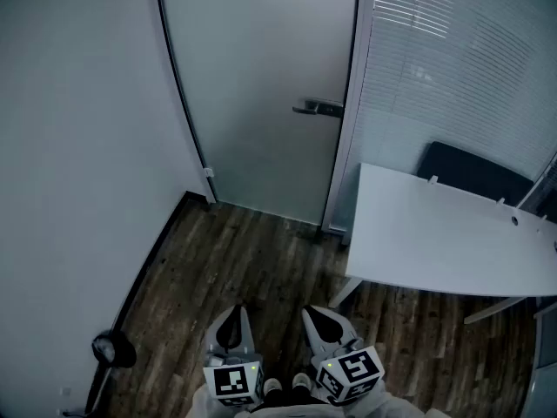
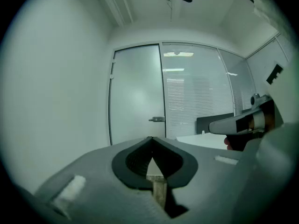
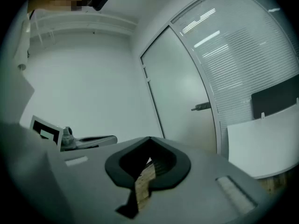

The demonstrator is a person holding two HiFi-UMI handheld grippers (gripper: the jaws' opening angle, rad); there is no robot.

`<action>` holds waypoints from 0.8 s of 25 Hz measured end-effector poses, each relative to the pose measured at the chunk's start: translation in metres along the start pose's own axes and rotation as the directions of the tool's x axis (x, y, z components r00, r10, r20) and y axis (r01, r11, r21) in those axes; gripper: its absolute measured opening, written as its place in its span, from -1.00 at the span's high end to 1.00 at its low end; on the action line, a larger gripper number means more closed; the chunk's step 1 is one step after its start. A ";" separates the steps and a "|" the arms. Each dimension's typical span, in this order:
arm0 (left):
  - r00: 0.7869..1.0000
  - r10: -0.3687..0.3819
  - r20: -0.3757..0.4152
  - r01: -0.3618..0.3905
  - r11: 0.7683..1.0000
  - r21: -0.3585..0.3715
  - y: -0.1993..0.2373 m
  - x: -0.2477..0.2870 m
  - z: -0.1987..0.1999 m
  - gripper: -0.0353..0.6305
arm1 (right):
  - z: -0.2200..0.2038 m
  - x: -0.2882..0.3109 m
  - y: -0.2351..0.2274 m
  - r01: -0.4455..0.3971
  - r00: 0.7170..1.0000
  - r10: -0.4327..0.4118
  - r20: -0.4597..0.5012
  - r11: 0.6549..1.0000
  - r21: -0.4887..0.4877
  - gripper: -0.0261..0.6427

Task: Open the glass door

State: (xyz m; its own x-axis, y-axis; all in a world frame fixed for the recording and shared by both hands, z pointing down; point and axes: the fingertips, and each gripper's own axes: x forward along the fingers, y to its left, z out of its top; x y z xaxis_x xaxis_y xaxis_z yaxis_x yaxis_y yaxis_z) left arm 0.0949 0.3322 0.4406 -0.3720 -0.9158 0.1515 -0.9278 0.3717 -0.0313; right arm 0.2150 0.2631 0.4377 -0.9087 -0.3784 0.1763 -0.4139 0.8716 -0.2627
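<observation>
Glass door (image 1: 261, 85), frosted and closed, stands ahead across a dark wood floor (image 1: 252, 259), its metal handle (image 1: 318, 107) on the right edge beside a blind-covered glass wall (image 1: 452, 68). A white table (image 1: 435, 242) sits to the right. The 2 grippers are held low and well short of the door: the left gripper (image 1: 231, 319) and right gripper (image 1: 324, 319) both have their jaws pressed together, holding nothing.
</observation>
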 end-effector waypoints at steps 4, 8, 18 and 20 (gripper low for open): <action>1.000 0.007 0.005 -0.007 1.000 0.003 -0.005 -0.006 0.005 0.88 | 0.003 -0.008 0.001 -0.001 1.000 0.001 0.010 1.000 -0.012 0.91; 1.000 0.010 -0.001 -0.010 1.000 0.029 -0.006 -0.004 0.003 0.88 | 0.010 -0.010 -0.003 0.004 1.000 -0.004 0.028 1.000 -0.009 0.91; 0.998 0.054 0.032 -0.055 0.998 0.030 -0.021 0.015 0.020 0.88 | 0.017 -0.007 -0.041 -0.021 0.999 0.020 0.049 0.999 0.032 0.91; 0.998 0.060 0.015 -0.061 0.998 0.031 -0.021 0.018 0.017 0.88 | 0.014 -0.001 -0.042 -0.049 0.998 0.048 0.037 0.998 0.036 0.91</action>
State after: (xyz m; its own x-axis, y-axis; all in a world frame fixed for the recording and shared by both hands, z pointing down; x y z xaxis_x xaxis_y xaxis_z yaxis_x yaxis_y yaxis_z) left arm 0.1068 0.3054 0.4274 -0.4278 -0.8939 0.1341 -0.9039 0.4219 -0.0712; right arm 0.2326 0.2224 0.4349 -0.9288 -0.3476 0.1283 -0.3705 0.8773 -0.3050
